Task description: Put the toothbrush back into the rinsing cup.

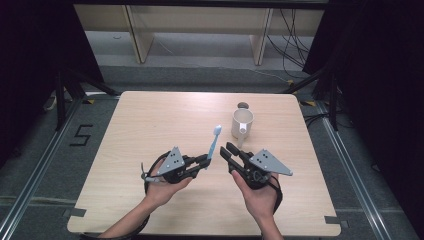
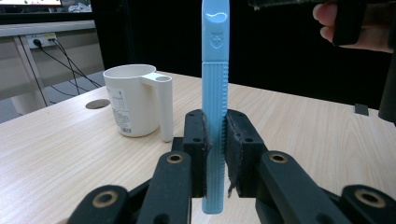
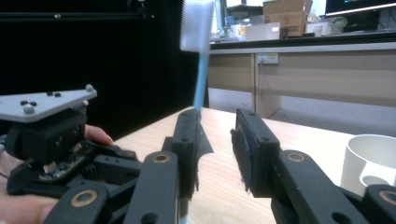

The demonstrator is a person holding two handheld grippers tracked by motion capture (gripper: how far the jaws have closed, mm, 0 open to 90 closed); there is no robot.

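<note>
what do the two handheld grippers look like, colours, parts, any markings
Both the left gripper and right gripper are black, each with two flat rectangular jaws on linked arms with brass-coloured pivot rings. Each carries a grey three-cornered plate studded with small dots on top. A dark cable trails from each. The pads look rough and frayed at the edges. No sleeves show on the forearms.

Even, soft overhead light falls on the pale table point(image 1: 165, 120), with faint shadows and no glare. Dark curtains beyond the jaws swallow detail. Close to the lens the jaws blur slightly; background shelves look soft.
</note>
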